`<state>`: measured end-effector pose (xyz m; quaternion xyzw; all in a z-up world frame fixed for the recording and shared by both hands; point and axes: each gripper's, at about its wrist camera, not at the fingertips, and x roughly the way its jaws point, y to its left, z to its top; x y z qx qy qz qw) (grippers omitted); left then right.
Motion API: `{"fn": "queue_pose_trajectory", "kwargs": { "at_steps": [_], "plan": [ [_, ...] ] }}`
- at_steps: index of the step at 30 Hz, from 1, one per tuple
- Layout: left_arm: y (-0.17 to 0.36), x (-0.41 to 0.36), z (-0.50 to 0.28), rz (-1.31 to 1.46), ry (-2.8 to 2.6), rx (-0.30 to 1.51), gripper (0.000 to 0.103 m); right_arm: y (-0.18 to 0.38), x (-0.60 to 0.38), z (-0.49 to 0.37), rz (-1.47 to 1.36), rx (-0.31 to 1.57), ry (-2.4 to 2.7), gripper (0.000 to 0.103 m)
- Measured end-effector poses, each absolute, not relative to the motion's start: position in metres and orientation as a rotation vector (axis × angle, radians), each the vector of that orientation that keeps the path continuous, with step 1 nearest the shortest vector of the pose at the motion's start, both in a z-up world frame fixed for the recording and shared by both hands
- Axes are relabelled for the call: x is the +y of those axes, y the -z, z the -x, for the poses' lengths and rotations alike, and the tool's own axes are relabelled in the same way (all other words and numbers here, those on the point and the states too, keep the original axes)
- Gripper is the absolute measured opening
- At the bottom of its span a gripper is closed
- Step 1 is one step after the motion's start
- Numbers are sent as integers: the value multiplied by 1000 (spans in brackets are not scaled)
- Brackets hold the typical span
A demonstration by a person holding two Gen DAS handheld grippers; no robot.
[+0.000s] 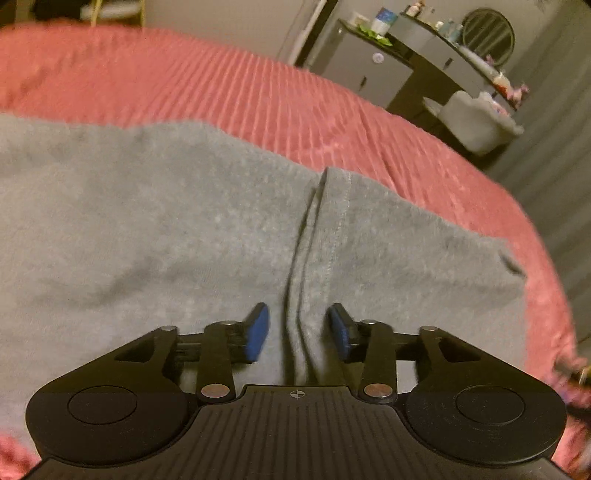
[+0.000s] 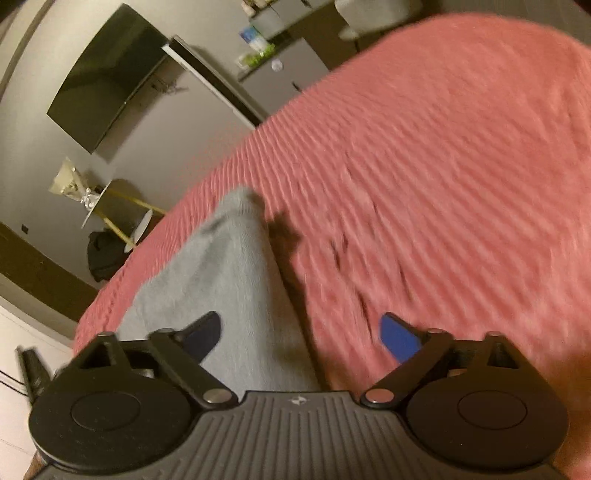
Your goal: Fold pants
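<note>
Hovering low over the grey pants (image 1: 166,229), the left gripper (image 1: 299,332) points forward along the cloth, jaws partly apart with the blue pads (image 1: 258,332) on either side of a raised seam fold (image 1: 314,236). Nothing is pinched between them; pads look just above or barely touching the fabric, can't tell which.

The right gripper (image 2: 299,336) is tilted, view rolled to 1 side, jaws spread wide. Its left finger (image 2: 203,332) sits over a pant leg (image 2: 229,280), the right pad (image 2: 399,339) over bare bedspread (image 2: 424,166). Nothing is held. This view is motion-blurred.

Pants lie flat on the pink ribbed bedspread, covering most of the left wrist view; 1 leg runs away from the right gripper toward the bed edge, cuff (image 2: 243,199) at the far end.

Background: dark wall TV (image 2: 107,81), grey cabinet (image 1: 369,66) with bottles and a round mirror (image 1: 487,35), a white tub (image 1: 476,122) on the floor. No labels or writing are readable; everything is too small or blurred.
</note>
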<state>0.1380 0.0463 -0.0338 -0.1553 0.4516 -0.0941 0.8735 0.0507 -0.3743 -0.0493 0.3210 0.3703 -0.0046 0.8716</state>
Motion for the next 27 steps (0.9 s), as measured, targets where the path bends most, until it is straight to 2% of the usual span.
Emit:
{"fn": "queue_pose_trajectory", "kwargs": {
  "at_steps": [1,5,7,8,10,14,18,20,23,24,25,27],
  "plan": [
    [29,40,-132,262,188,926,54,47,-374,-57,-660,766,11,70],
    [27,23,-111,102,163,904,63,44,-367,-101,-618,769,-17,57],
    [31,24,-111,119,136,904,66,47,-365,-123,-603,773,-10,41],
    [33,27,-113,153,133,903,66,50,-365,-134,-607,788,-1,40],
    [38,31,-112,179,126,892,67,57,-366,-156,-630,802,-5,31],
    [41,20,-110,87,128,868,69,59,-369,-192,-648,787,17,30],
    [46,23,-115,121,140,860,77,63,-368,-225,-575,816,84,23],
    [46,24,-115,129,142,856,78,61,-373,-223,-591,817,103,23],
    [47,23,-115,132,148,853,80,46,-379,-189,-612,719,82,24],
    [47,23,-116,131,150,852,82,45,-379,-178,-614,722,71,26],
    [47,22,-116,128,154,852,83,46,-377,-167,-624,736,49,35],
    [48,19,-117,110,159,852,86,51,-370,-160,-615,772,10,43]
  ]
}}
